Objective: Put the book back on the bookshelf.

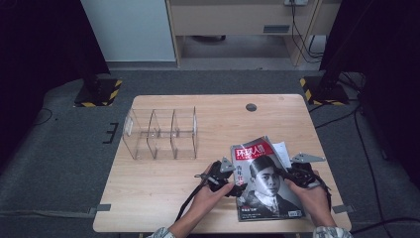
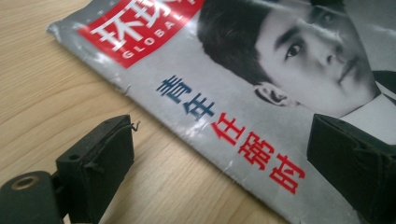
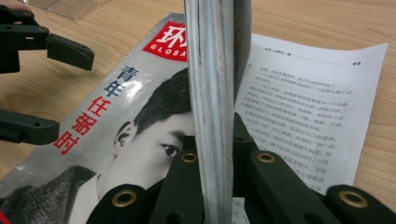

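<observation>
Right gripper (image 3: 219,154) clamps magazine (image 1: 265,178) edge; left gripper (image 2: 224,158) wide, seemingly straddling spine.

The magazine (image 1: 265,181) has a grey cover with a red title band, blue and red characters, and a black-and-white portrait. The bench (image 1: 163,188) is light wood.

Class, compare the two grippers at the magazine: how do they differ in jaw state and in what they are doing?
The left gripper has its jaws wide apart, straddling the magazine's spine edge without pressing it; the right gripper is shut on a bundle of pages at the opposite edge, lifting them. Both are black, hand-held, and at the same magazine.
</observation>
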